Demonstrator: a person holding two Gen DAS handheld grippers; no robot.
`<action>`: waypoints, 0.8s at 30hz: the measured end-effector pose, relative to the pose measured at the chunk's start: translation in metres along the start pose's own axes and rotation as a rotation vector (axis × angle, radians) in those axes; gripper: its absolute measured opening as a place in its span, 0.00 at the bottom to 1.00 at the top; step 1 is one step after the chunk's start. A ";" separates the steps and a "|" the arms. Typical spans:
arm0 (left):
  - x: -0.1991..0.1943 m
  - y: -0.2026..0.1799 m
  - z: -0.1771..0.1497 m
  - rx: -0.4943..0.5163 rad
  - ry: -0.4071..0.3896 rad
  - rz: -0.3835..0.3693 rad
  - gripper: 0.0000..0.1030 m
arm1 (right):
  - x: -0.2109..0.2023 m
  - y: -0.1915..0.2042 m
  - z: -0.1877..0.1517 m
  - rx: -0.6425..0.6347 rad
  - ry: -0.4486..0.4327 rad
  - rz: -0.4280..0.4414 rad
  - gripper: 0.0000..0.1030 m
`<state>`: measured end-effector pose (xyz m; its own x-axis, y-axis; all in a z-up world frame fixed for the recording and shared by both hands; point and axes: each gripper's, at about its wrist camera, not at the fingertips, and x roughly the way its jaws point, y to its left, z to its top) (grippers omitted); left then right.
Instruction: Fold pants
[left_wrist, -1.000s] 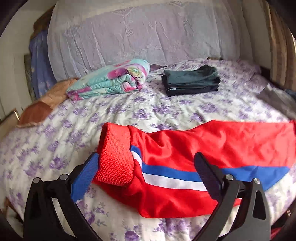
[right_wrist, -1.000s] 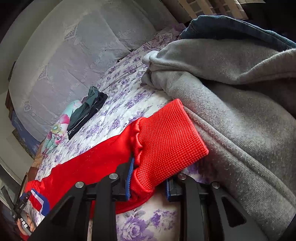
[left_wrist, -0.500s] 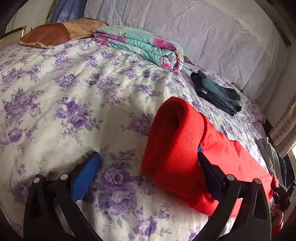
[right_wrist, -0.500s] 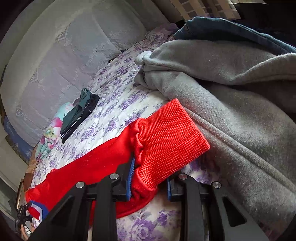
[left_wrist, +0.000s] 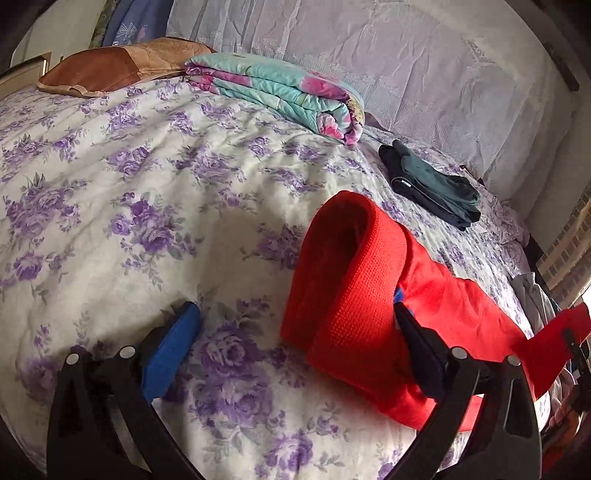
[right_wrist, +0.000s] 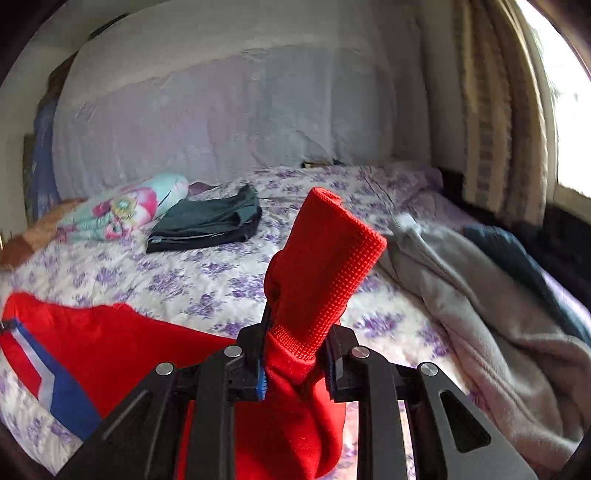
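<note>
Red track pants with a blue and white side stripe (right_wrist: 48, 380) lie stretched across the flowered bedspread (left_wrist: 110, 206). One ribbed cuff (left_wrist: 351, 295) rests on the bed between my left gripper's (left_wrist: 295, 343) fingers. It leans on the right finger, and the blue left pad (left_wrist: 170, 354) stands well clear, so this gripper is open. My right gripper (right_wrist: 295, 362) is shut on the other ribbed cuff (right_wrist: 325, 258) and holds it up off the bed. From there the leg (right_wrist: 129, 343) sags back down to the left. That raised end (left_wrist: 561, 328) shows at the far right of the left wrist view.
A folded floral quilt (left_wrist: 288, 96) and a folded dark green garment (left_wrist: 432, 184) lie near the cloth-draped headboard (right_wrist: 221, 118). A brown pillow (left_wrist: 110, 66) sits at the back left. A grey sweatshirt (right_wrist: 480, 314) is heaped at the right, below a curtained window (right_wrist: 498, 110).
My right gripper has lifted its cuff off the bed and rolled, swinging its view toward the headboard. My left gripper swung round to face the other cuff a second ago, then held still.
</note>
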<state>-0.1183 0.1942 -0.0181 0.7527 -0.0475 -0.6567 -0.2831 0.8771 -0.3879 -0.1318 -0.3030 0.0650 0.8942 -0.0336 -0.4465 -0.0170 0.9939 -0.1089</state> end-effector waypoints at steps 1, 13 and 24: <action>0.000 0.000 0.000 0.000 0.000 0.000 0.96 | 0.000 0.024 0.002 -0.088 -0.002 0.000 0.29; 0.000 0.001 0.000 0.000 -0.001 -0.003 0.95 | -0.019 0.145 -0.019 -0.369 0.055 0.391 0.63; -0.002 0.000 0.000 -0.001 -0.005 -0.013 0.95 | 0.001 0.046 -0.013 0.055 0.134 0.367 0.63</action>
<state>-0.1197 0.1937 -0.0170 0.7592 -0.0562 -0.6485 -0.2744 0.8758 -0.3971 -0.1377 -0.2585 0.0483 0.7666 0.3153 -0.5594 -0.2975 0.9464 0.1259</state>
